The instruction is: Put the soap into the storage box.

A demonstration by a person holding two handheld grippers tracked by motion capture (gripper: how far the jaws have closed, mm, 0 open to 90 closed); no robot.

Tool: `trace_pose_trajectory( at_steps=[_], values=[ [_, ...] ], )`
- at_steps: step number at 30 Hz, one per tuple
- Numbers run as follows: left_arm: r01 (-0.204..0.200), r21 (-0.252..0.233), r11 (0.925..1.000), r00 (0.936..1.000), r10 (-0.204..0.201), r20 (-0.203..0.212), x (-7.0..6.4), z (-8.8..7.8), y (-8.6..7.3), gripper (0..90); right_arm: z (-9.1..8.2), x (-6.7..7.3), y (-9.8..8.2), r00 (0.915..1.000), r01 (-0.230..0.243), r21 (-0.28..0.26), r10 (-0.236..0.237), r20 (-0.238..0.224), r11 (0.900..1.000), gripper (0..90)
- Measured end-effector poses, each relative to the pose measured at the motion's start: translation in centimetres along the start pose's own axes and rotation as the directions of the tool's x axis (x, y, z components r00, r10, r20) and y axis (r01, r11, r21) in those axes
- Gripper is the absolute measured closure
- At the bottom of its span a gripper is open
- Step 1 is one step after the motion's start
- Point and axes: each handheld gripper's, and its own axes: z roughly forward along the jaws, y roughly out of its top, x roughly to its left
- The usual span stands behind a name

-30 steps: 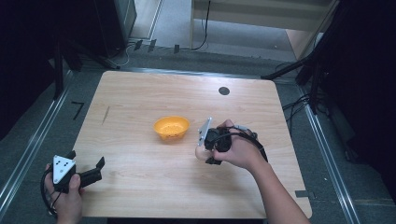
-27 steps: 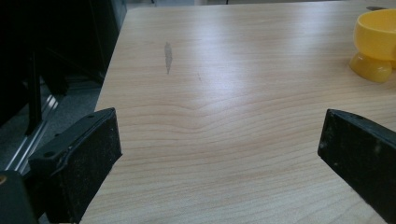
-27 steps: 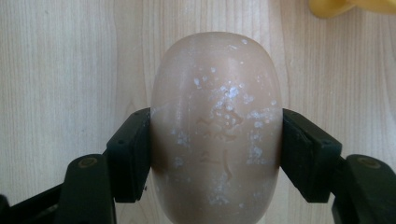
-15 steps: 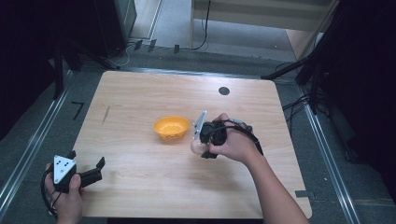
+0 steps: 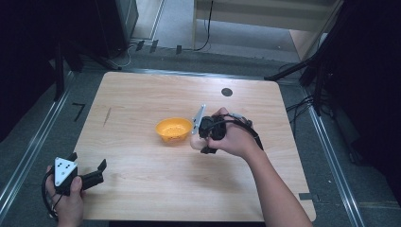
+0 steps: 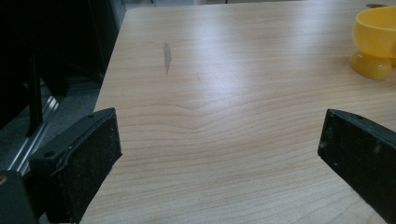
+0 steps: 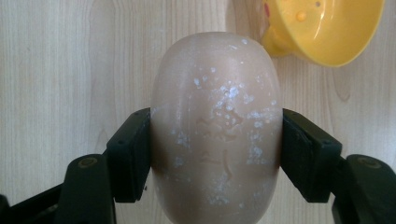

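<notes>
A pale tan egg with white flecks sits between the two black jaws of my right gripper, which is shut on it. In the high view that gripper hangs just right of a yellow bowl at the table's middle, with the egg showing below its grey plate. The bowl's rim lies at the top right of the right gripper view. My left gripper rests open at the table's front left corner. Its jaws stand wide apart over bare wood, and the bowl is far off.
The wooden table has a small black round mark near its back edge and a faint grey streak at the left. Metal rails and cables run along the floor around the table.
My right gripper has carried the egg leftward, closer to the yellow bowl. The left gripper has stayed where it was.
</notes>
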Motion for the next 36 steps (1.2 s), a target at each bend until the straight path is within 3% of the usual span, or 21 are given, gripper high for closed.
trace_pose_trajectory(
  at_steps=[15,30,36],
  values=[
    [0.0,0.001,1.0,1.0,0.0,0.005,0.0,0.0,0.0,0.0,0.2,-1.8,1.7,1.0,0.009,-0.018,-0.009,-0.003,1.0,33.5],
    [0.007,0.0,1.0,0.9999,-0.007,0.011,0.1,0.0,0.0,0.0,0.4,-3.3,4.1,0.9997,0.026,0.027,-0.025,-0.002,0.999,33.4],
    [0.009,-0.001,1.0,0.9999,-0.009,0.012,0.2,0.0,0.0,0.0,0.6,-4.0,5.2,0.9995,0.029,0.016,-0.029,-0.012,0.999,33.4]
  ],
)
